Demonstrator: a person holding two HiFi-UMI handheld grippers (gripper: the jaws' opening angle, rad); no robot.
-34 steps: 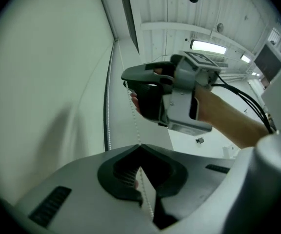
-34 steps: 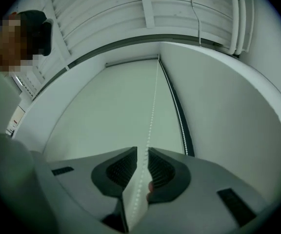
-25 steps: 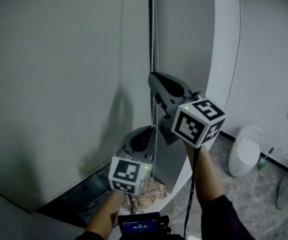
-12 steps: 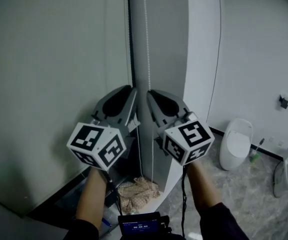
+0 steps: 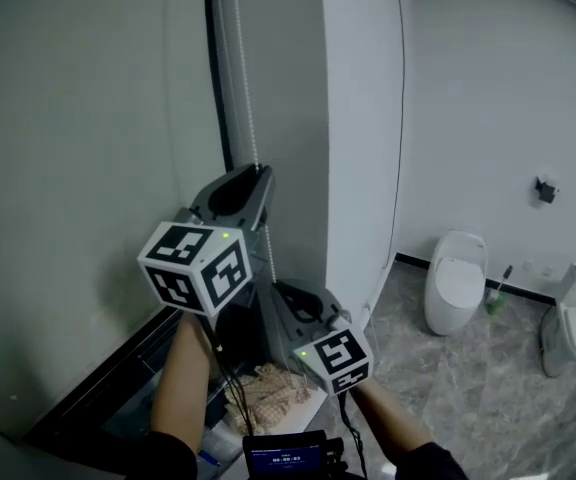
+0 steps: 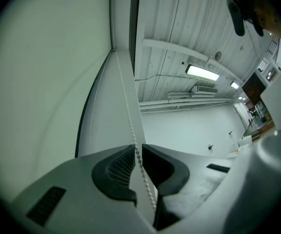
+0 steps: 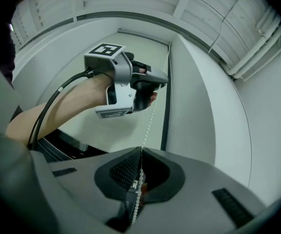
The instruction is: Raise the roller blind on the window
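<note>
A white bead chain (image 5: 243, 78) hangs beside the grey roller blind (image 5: 78, 168) and its dark window frame (image 5: 213, 68). My left gripper (image 5: 253, 171) is raised high on the chain. In the left gripper view the chain (image 6: 126, 96) runs through a narrow gap in the left gripper (image 6: 135, 147), whose jaws stand slightly apart and are not pressing on it. My right gripper (image 5: 276, 286) sits lower and is shut on the chain. In the right gripper view the right gripper (image 7: 141, 150) pinches the chain (image 7: 149, 123), which runs straight up to the left gripper (image 7: 152, 84).
A curved white wall (image 5: 363, 118) stands right of the chain. A toilet (image 5: 455, 278), a brush (image 5: 498, 288) and another white fixture (image 5: 566, 323) stand on the marble floor at the right. A crumpled cloth (image 5: 268, 388) lies below the grippers.
The left gripper rose from below the right one to above it on the chain. The right gripper came down with the chain in its jaws.
</note>
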